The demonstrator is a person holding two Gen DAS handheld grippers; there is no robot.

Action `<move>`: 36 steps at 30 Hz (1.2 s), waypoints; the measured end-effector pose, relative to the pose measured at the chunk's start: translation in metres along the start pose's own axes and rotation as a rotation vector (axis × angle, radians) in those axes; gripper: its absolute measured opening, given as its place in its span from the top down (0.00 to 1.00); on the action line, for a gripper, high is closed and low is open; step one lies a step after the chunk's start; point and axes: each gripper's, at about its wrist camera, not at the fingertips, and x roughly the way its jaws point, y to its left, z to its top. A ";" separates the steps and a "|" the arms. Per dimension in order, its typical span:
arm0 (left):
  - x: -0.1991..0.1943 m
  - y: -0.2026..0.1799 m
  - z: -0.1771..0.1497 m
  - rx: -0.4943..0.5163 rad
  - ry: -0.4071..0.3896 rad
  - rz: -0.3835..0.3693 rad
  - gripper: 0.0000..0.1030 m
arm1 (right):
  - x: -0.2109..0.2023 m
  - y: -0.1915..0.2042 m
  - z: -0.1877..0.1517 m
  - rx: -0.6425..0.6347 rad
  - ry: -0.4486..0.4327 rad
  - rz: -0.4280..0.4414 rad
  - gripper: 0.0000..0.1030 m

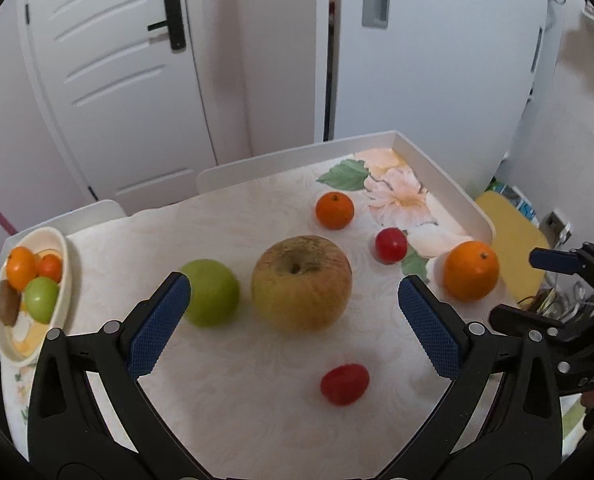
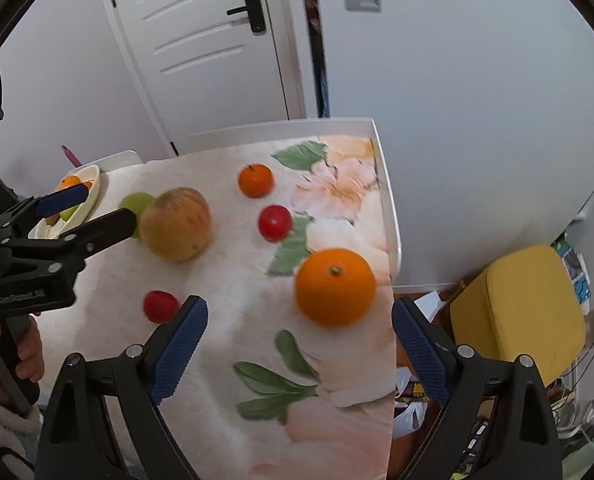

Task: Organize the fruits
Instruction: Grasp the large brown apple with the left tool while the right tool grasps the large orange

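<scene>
A bowl [image 1: 63, 280] of fruit sits at the surface's left edge. The left gripper [image 1: 293, 312] has its fingers spread wide and empty, the big apple [image 1: 301, 282] beyond them. The right gripper [image 2: 299, 330], equally wide and empty, frames the large orange [image 2: 335, 286].

Faint embossed lettering is showing on each gripper body, too blurred to read. No other text is appearing.

In the right wrist view the left gripper [image 2: 97, 208] hid most of the bowl [image 2: 93, 192] and part of the green apple [image 2: 135, 202]; the fruits looked blurred.
</scene>
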 end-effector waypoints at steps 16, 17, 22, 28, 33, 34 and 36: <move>0.053 -0.019 -0.010 0.057 0.037 0.043 0.00 | 0.029 -0.012 -0.011 -0.010 0.004 -0.012 0.12; 0.054 -0.019 -0.010 0.057 0.041 0.044 0.02 | 0.030 -0.012 -0.010 -0.012 0.002 -0.012 0.12; 0.064 -0.017 -0.013 0.053 0.074 0.069 0.18 | 0.037 -0.011 -0.009 -0.020 0.010 -0.010 0.20; 0.059 -0.014 -0.015 0.084 0.080 0.070 0.23 | 0.046 -0.009 -0.008 -0.016 0.017 -0.015 0.27; 0.056 -0.017 -0.018 0.104 0.084 0.069 0.23 | 0.050 -0.010 -0.005 0.003 0.011 -0.026 0.30; 0.055 -0.017 -0.018 0.104 0.085 0.066 0.23 | 0.051 -0.011 -0.004 0.004 0.011 -0.030 0.31; 0.054 -0.017 -0.020 0.104 0.085 0.064 0.23 | 0.052 -0.012 -0.003 0.006 0.010 -0.030 0.32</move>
